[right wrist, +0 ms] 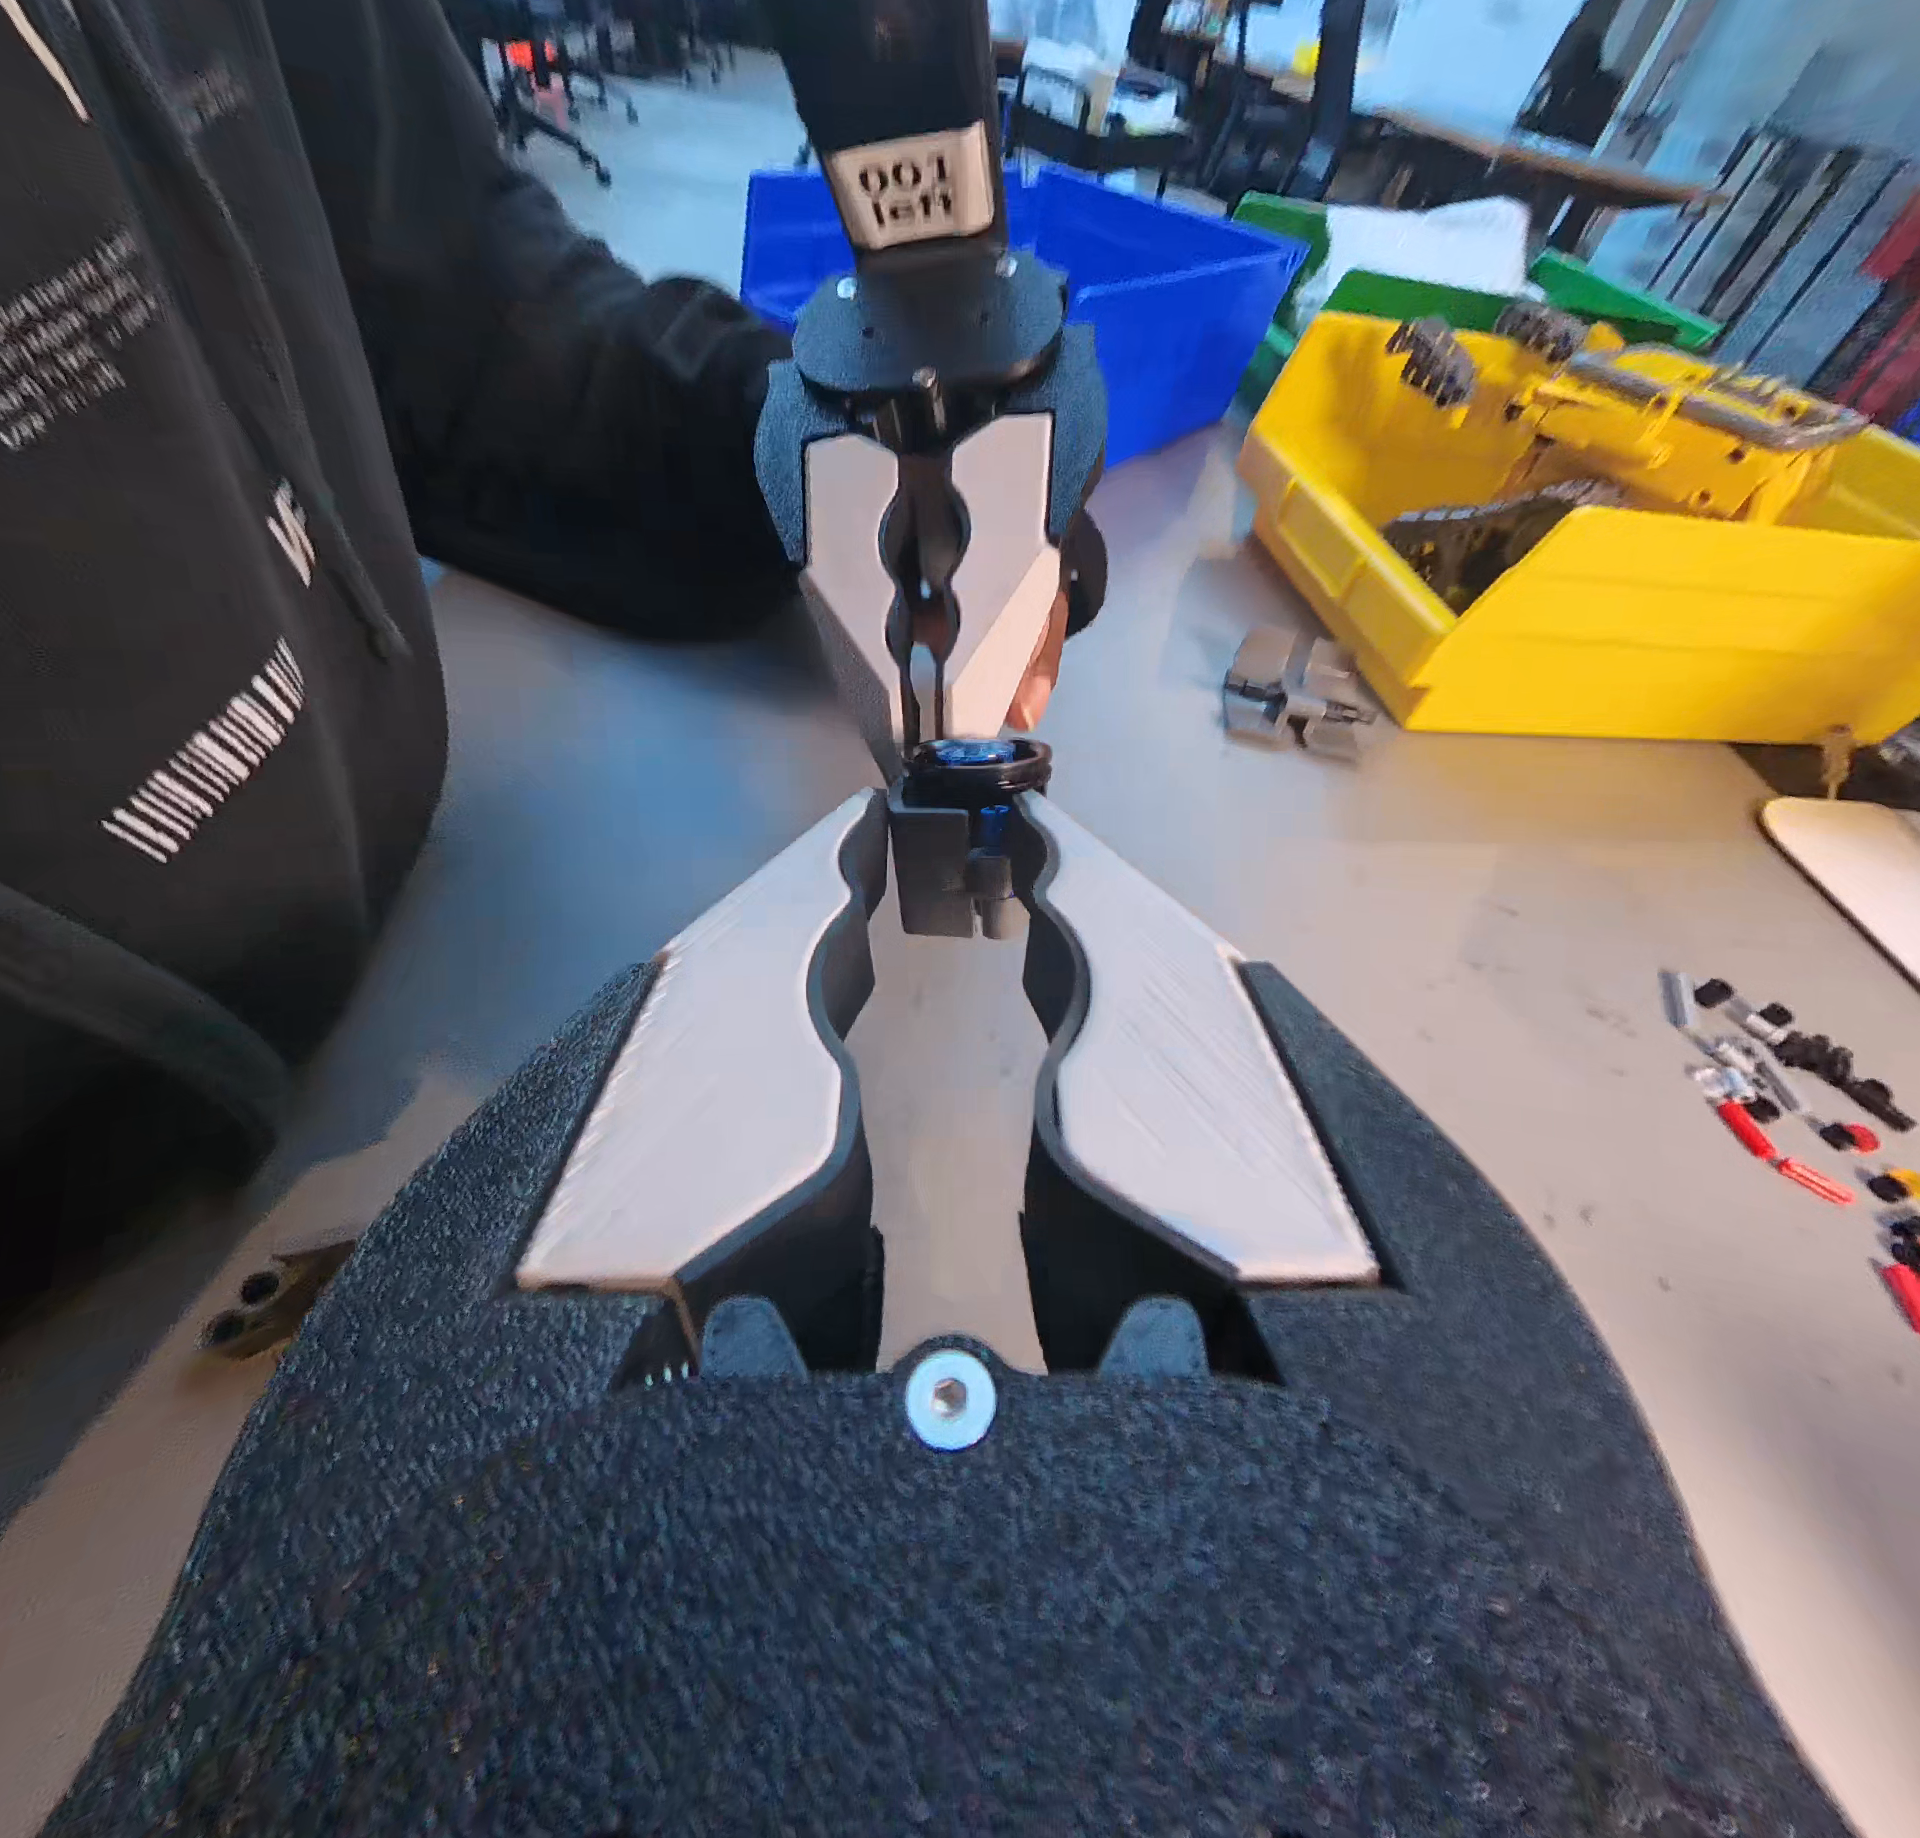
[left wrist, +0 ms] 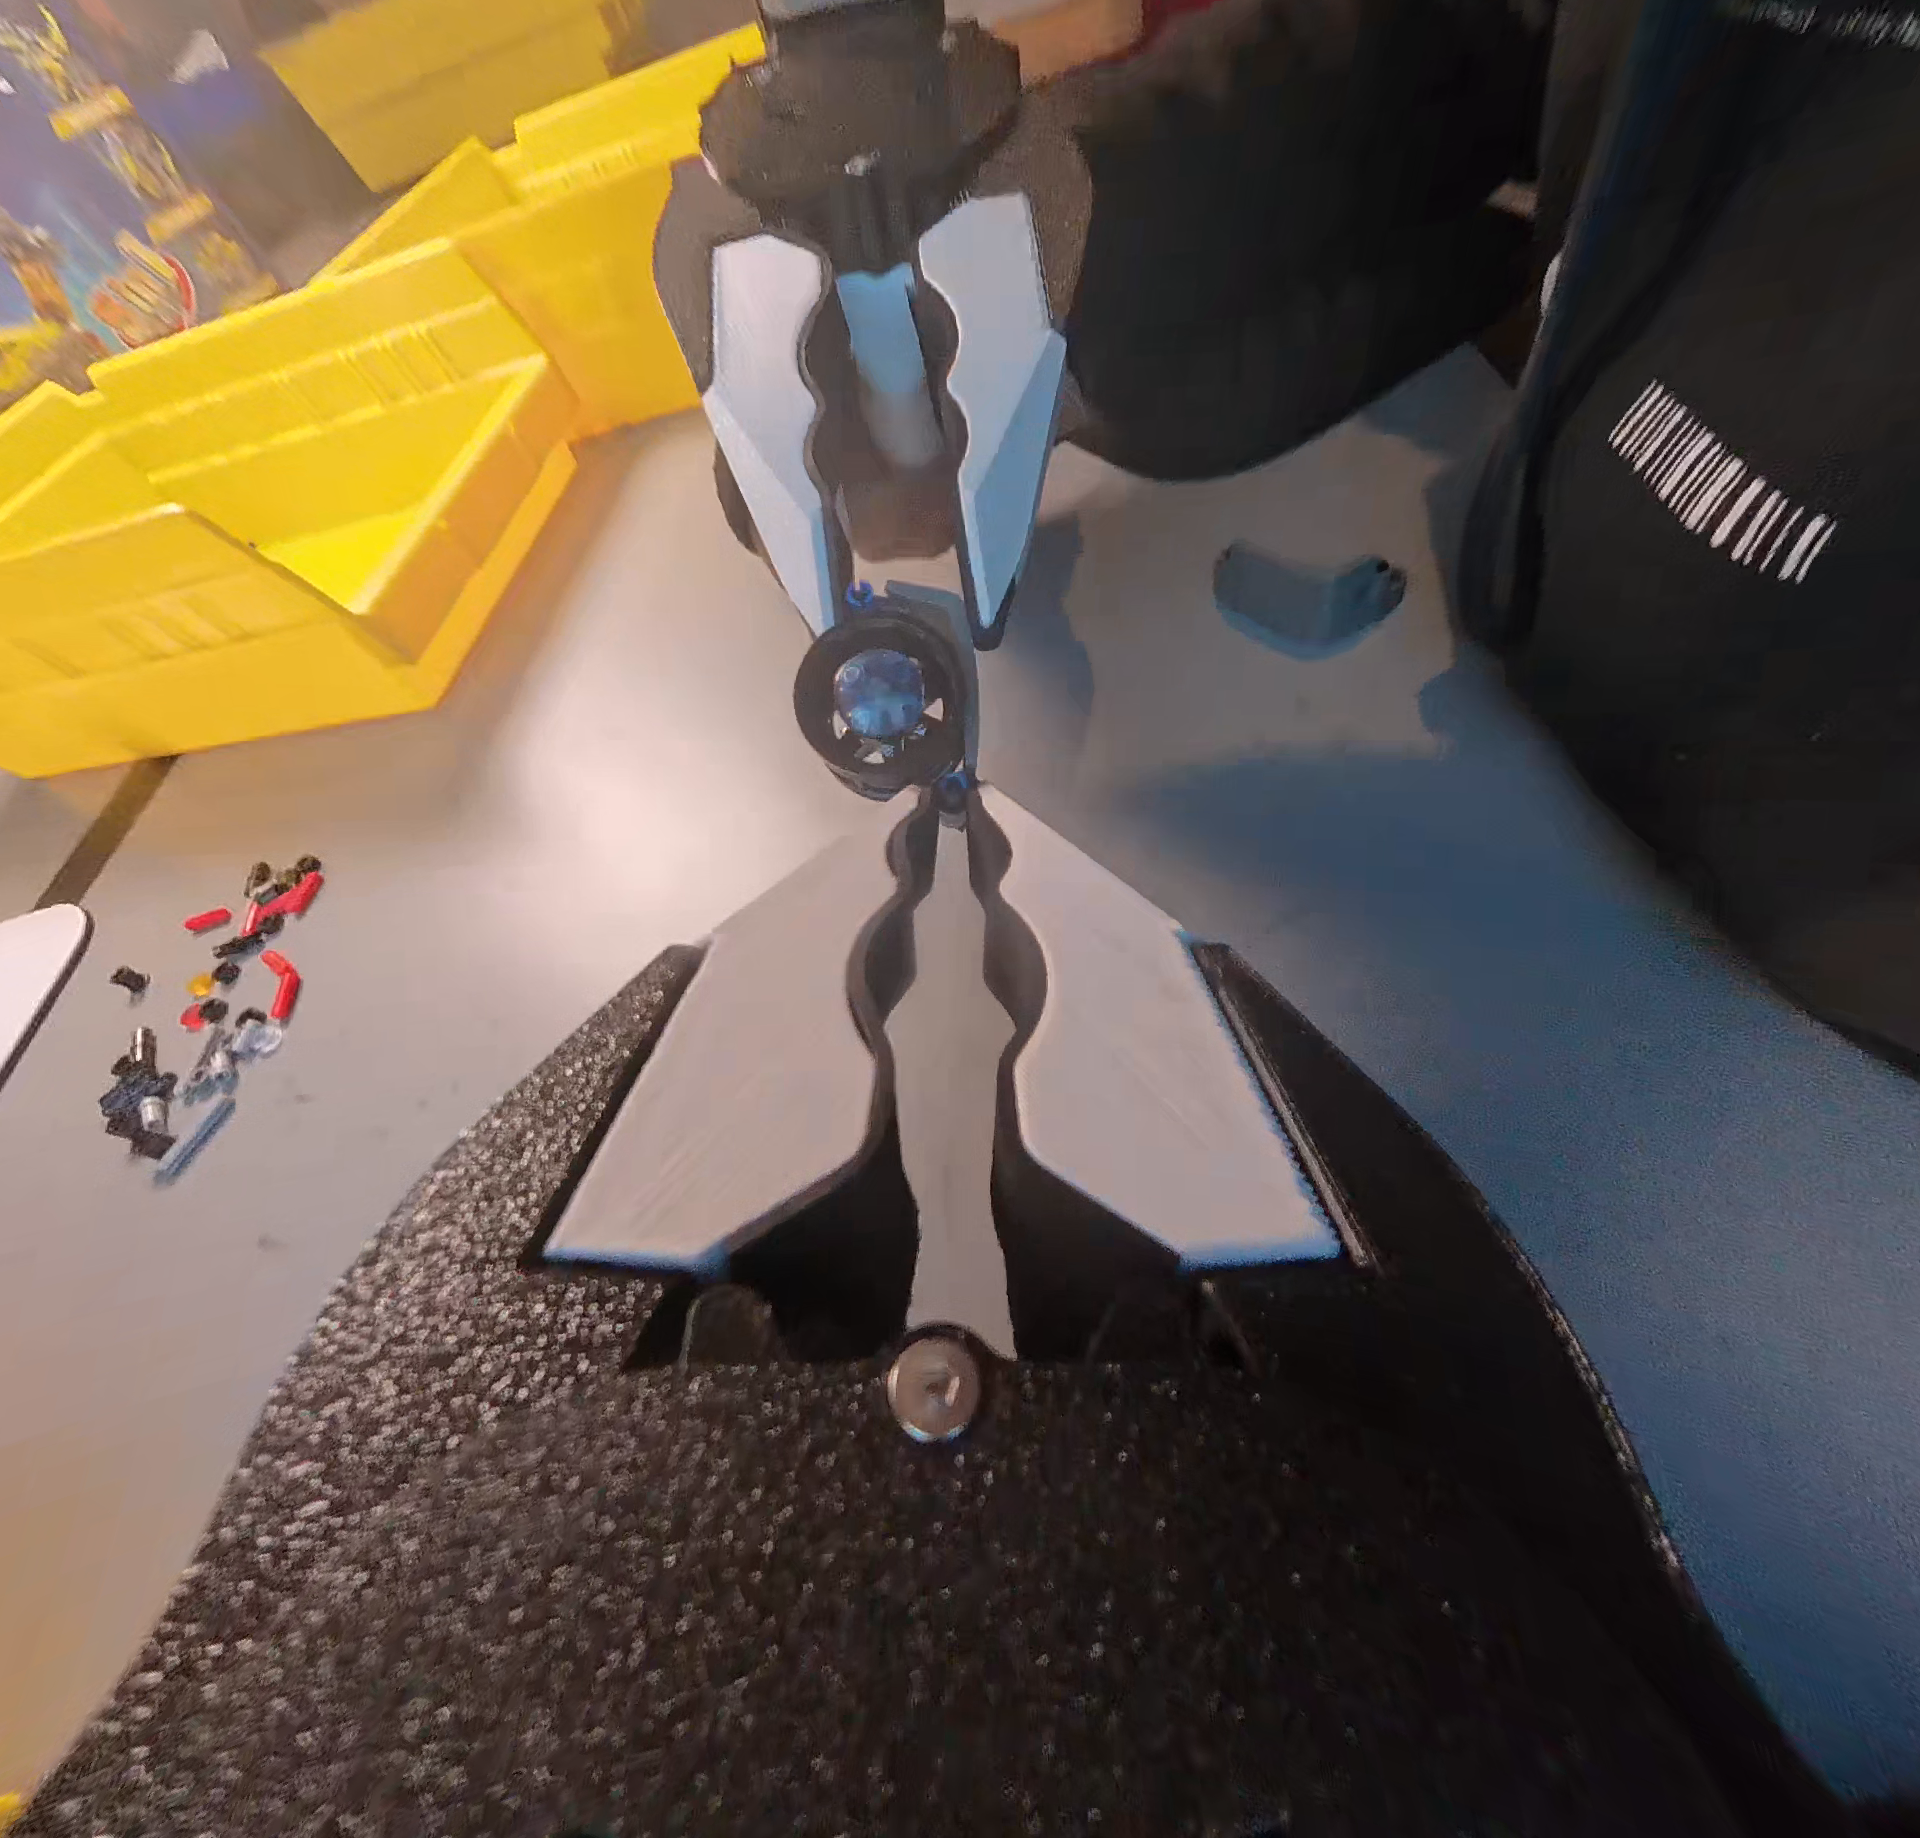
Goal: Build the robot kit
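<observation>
Left wrist view: the left gripper (left wrist: 951, 812) reaches toward twelve o'clock with its fingers nearly together, pinched on the lower edge of a small black assembly (left wrist: 883, 702) with a round ring and a blue hub. The right gripper (left wrist: 906, 599) comes in from twelve o'clock and grips the same assembly from the far side. The piece hangs between the two tips above the grey table (left wrist: 520, 749). At ten o'clock stand yellow bins (left wrist: 312, 500); at eight o'clock lies a scatter of small red and black parts (left wrist: 208, 999). At two o'clock a grey bracket (left wrist: 1304, 593) rests on the table, beside a person's black hoodie (left wrist: 1714, 438).

Right wrist view: the right gripper (right wrist: 951, 853) is partly open, its fingers clamped on the black block of the assembly (right wrist: 951, 853), which sits between the tips at centre. The left gripper (right wrist: 925, 728) points down from twelve o'clock, jaws almost closed on the ring at the top of the piece. A blue bin (right wrist: 1174, 282) lies at one o'clock, a yellow bin (right wrist: 1621, 625) holding dark parts at two o'clock, grey blocks (right wrist: 1294, 697) just in front of it. Small parts (right wrist: 1787, 1082) lie at four o'clock, the hoodie (right wrist: 208, 541) at nine o'clock
</observation>
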Tool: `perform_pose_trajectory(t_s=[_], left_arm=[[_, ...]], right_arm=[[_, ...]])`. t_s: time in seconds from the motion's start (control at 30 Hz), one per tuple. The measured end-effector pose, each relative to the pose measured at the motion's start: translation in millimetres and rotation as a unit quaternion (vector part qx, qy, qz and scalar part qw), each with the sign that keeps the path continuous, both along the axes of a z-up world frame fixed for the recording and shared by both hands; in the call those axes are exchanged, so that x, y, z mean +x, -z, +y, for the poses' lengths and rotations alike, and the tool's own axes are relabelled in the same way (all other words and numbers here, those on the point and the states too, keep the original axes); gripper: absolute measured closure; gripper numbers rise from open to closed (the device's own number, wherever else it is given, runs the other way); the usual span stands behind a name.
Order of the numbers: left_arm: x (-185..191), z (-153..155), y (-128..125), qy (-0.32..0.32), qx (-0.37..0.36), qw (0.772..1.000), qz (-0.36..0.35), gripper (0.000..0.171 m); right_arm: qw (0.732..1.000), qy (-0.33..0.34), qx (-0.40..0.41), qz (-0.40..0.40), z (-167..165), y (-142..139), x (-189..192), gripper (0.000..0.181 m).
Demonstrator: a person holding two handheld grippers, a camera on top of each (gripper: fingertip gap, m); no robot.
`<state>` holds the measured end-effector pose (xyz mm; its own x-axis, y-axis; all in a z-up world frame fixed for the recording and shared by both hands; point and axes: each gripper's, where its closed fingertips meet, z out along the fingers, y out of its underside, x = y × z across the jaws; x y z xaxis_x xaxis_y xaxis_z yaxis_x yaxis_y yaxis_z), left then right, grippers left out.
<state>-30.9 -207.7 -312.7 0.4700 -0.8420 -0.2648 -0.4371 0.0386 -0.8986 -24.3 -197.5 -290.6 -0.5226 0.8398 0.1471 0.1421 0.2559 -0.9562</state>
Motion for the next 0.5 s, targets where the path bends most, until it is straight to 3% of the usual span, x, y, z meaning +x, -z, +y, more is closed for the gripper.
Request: perform_pose_trajectory(t_s=[0.13,0.3,0.4,0.5], left_arm=[[0,-1,-19,0.008,0.011,0.998,-0.060,0.168],[5,-4,-34,0.023,0.012,0.993,-0.117,0.168],[6,-2,-34,0.013,0.036,0.995,-0.087,0.168],[7,2,-27,-0.010,0.082,0.997,-0.003,0.168]], right_arm=[[0.999,0.009,-0.010,0.037,1,-15,-1,0.155],[0.998,0.009,-0.034,0.046,1,-26,0,0.131],[1.000,0.008,-0.013,0.025,4,-17,3,0.123],[1.000,0.007,-0.013,0.009,8,-12,5,0.122]])
